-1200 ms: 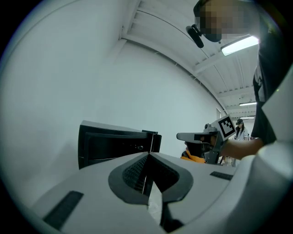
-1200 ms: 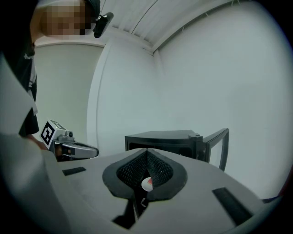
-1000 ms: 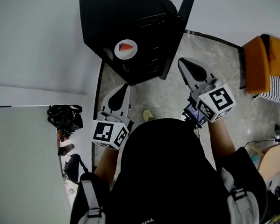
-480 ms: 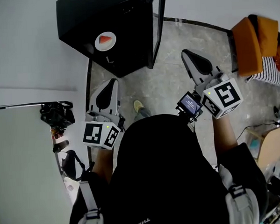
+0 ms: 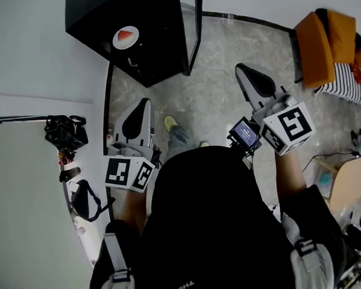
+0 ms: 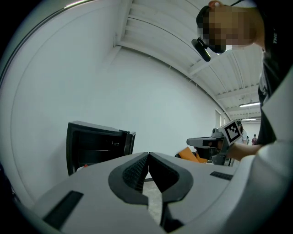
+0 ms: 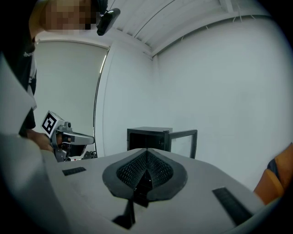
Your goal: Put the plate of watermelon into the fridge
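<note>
Fridge (image 5: 156,27) shifted up-left, left tongs (image 5: 144,103), right tongs (image 5: 241,69) closed empty, shirt (image 5: 203,230) "THE FU"

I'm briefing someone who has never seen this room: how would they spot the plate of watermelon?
Find the black fridge against the white wall, its door swung open. In its dark open front lies a small round white plate with a red watermelon wedge, the only bright thing against the black.

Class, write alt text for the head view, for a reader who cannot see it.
Seen from above, a white plate with a watermelon slice sits in a black fridge whose door is open. Nearer, the person holds the left gripper and right gripper, both shut and empty, above a grey floor.
</note>
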`<action>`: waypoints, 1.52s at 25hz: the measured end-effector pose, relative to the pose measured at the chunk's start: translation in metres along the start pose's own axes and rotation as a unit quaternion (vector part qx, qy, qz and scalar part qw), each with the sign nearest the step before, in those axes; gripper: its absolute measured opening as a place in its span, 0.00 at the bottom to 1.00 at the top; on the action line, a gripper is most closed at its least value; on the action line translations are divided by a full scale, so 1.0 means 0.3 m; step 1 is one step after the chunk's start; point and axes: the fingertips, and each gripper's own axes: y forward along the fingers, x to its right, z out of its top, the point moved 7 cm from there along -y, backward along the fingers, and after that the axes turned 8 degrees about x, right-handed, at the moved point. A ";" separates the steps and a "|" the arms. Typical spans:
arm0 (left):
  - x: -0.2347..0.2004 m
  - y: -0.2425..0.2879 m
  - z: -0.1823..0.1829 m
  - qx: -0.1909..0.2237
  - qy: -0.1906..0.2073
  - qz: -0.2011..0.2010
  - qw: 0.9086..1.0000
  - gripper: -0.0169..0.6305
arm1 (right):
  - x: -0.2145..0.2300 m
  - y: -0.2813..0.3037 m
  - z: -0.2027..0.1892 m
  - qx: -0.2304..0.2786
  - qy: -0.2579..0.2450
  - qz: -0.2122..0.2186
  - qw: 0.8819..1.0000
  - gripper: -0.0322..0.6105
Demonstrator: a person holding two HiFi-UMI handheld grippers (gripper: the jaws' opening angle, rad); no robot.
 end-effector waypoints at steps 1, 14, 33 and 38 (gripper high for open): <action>0.024 -0.019 -0.004 0.000 0.000 0.001 1.000 0.05 | -0.011 -0.024 -0.007 0.001 0.000 0.003 1.000 0.07; 0.240 -0.208 -0.037 0.008 -0.001 0.012 1.000 0.05 | -0.130 -0.248 -0.087 0.004 0.010 0.022 1.000 0.07; 0.232 -0.282 -0.034 0.009 -0.002 0.015 1.000 0.05 | -0.211 -0.235 -0.102 0.002 0.014 0.032 0.999 0.07; 0.225 -0.295 -0.035 0.010 -0.004 0.015 1.000 0.05 | -0.227 -0.228 -0.099 0.001 0.013 0.034 0.999 0.07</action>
